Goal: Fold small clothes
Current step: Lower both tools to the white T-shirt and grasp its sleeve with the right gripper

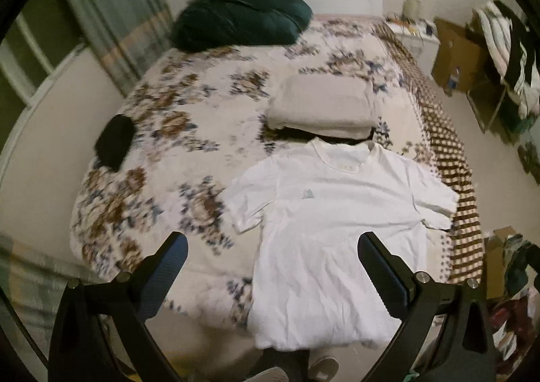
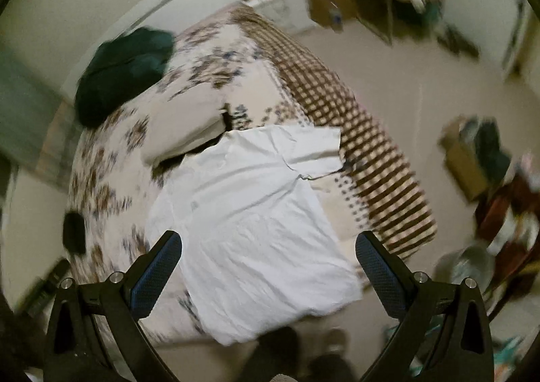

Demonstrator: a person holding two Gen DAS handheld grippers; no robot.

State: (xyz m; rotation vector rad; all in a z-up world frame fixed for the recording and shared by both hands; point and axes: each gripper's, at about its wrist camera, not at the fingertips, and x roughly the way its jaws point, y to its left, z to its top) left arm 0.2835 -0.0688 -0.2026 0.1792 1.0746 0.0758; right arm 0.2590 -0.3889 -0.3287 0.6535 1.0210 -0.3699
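A white short-sleeved T-shirt (image 1: pixel 330 226) lies spread flat, collar away from me, on the near right part of a floral bed cover (image 1: pixel 175 132). Its hem hangs over the bed's front edge. It also shows in the right wrist view (image 2: pixel 256 230). My left gripper (image 1: pixel 271 243) is open and empty, held above the shirt's lower left side. My right gripper (image 2: pixel 268 242) is open and empty, held above the shirt's lower half.
A folded beige cloth (image 1: pixel 320 105) lies just beyond the shirt's collar. A dark green bundle (image 1: pixel 236 17) sits at the bed's head. A small black item (image 1: pixel 113 140) lies at the left. A checked blanket (image 1: pixel 449 159) hangs down the right side. Boxes and clothes clutter the floor (image 2: pixel 489 179) at right.
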